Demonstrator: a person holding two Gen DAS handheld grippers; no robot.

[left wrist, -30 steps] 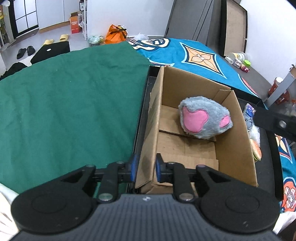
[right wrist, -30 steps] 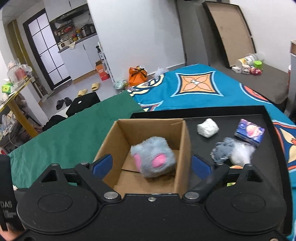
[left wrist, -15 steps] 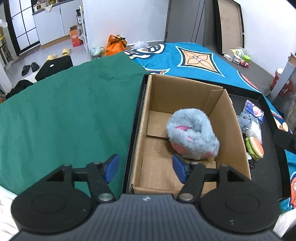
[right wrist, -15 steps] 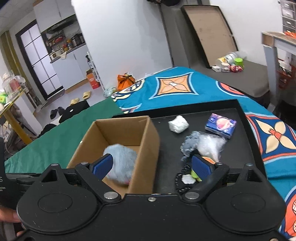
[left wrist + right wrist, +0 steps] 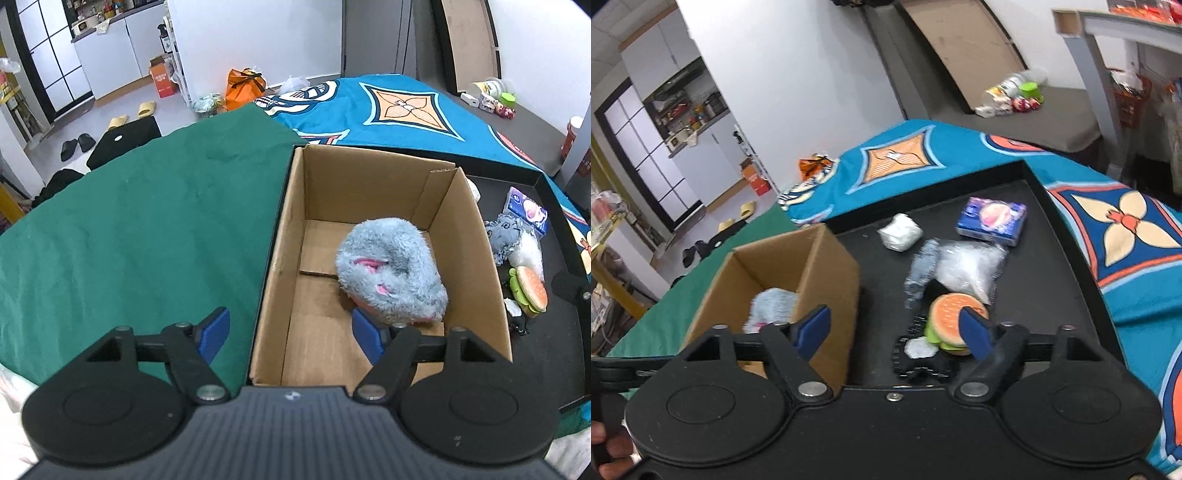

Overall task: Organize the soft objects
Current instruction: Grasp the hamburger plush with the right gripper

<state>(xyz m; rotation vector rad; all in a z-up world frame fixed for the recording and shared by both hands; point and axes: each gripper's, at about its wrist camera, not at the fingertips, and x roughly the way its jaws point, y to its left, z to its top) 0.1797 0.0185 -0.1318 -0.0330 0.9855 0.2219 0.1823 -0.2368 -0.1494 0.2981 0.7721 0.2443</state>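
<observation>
Dark green cloth point(image 5: 147, 221) is covering the left part of the surface, with a blue patterned cloth point(image 5: 1126, 221) lying beside it, both serving as ground for the sorting. A shallow black tray point(image 5: 1052, 295) is resting across them, keeping the loose items corralled. An open brown cardboard box point(image 5: 369, 184) is standing in the tray's left part, apparently as the collecting bin. A fluffy grey plush slipper with pink lining point(image 5: 391, 269) is lying inside the box, against its right wall, already sorted. On the tray, right of the box, are waiting a clear plastic bag of white stuffing point(image 5: 971, 266), a blue rectangular packet point(image 5: 991, 219), a crumpled white wad point(image 5: 900, 232), a plush hamburger with an orange bun and green layer point(image 5: 955, 321), and a flat black toothed piece point(image 5: 919, 358). The left gripper point(image 5: 290, 332), its jaws having just been opening, is hovering empty with one blue pad either side of the box's left wall, the wall free between them. The right gripper point(image 5: 895, 332), its jaws having just been closing yet standing apart and holding nothing, is pointing down at the hamburger, likely the next pick.
</observation>
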